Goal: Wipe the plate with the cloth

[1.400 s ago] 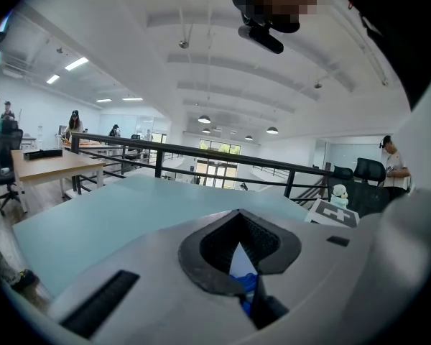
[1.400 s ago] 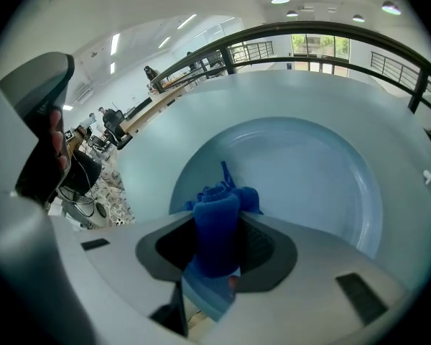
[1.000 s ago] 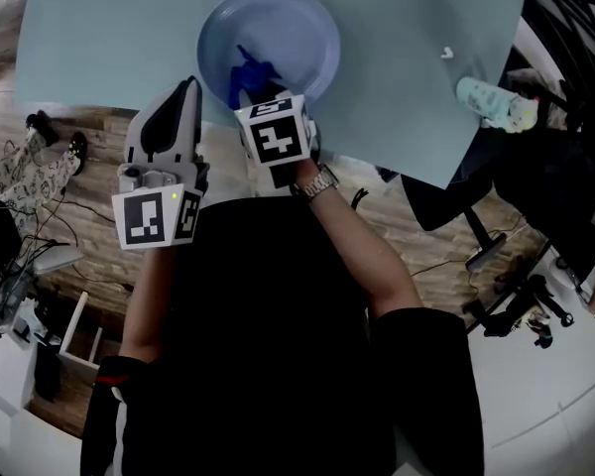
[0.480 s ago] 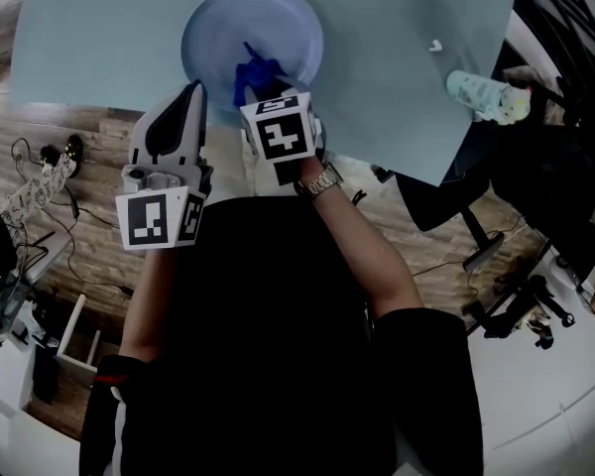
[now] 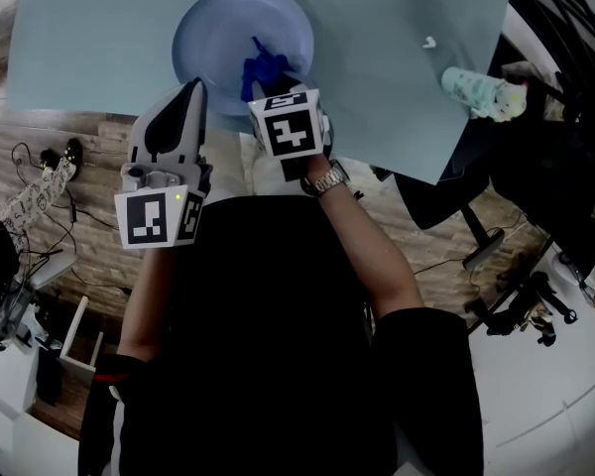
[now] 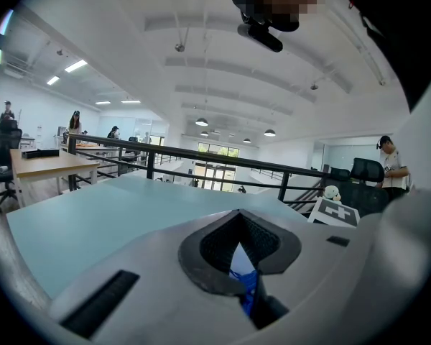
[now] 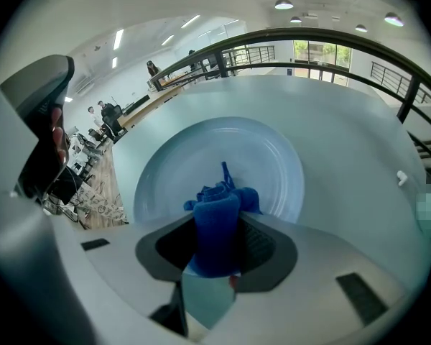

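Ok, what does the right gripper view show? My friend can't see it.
The right gripper has its jaws shut on a bunched blue cloth, with a round pale blue plate just beyond it. The plate sits on a light blue table, with a dark railing and a big bright room behind.

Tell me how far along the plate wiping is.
Done: the cloth is picked up and clamped in the right gripper. In hand: it is held down over the near part of the plate, with the left gripper at the plate's near rim, jaws together. Left: probably the rest of the plate; nothing shows which parts are wiped.
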The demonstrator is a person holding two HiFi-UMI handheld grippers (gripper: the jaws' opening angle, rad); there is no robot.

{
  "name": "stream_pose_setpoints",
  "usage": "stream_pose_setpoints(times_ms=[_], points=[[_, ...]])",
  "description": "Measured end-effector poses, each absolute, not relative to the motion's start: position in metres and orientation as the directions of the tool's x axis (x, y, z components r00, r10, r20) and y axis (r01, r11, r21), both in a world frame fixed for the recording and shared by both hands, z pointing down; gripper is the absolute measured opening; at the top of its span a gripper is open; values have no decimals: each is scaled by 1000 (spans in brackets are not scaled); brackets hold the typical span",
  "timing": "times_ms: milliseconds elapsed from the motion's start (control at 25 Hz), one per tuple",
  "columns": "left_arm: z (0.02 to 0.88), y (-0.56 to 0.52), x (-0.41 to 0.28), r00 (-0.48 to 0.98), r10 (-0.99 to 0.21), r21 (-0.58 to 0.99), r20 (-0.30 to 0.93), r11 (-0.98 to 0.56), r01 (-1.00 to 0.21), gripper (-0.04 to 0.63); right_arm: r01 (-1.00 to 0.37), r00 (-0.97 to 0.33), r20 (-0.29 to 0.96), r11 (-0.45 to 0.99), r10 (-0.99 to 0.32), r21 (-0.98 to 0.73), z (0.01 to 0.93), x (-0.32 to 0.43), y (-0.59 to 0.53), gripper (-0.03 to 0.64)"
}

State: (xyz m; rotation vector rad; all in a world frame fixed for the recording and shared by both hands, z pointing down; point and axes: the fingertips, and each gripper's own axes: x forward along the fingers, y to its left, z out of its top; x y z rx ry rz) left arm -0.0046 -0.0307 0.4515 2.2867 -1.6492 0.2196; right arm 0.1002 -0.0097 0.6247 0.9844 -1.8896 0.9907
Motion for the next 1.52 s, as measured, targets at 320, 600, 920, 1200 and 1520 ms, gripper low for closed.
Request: stream_pose_setpoints(times_ms=[320, 600, 920, 1200, 1520], points=[[453, -42, -1, 328, -895, 163, 303, -290, -943, 0, -884, -370, 887, 397, -275, -246, 626, 117, -22, 118], [448, -55, -4, 317, -898, 160, 305, -279, -947, 0, -888, -352, 899, 396, -260, -234, 625, 125, -35, 119], [448, -74, -5, 309, -898, 159, 312, -271, -949, 0, -880, -363, 893, 413, -264, -236, 623, 122, -60, 118], [447, -85, -10, 303, -899, 158, 316, -265, -951, 0, -875, -367, 889, 425, -273, -231, 619, 114, -83, 118], [444, -97, -26, 282, -904, 155, 320, -243, -957, 0, -871, -369, 887, 437, -276, -226, 613, 101, -107, 118]])
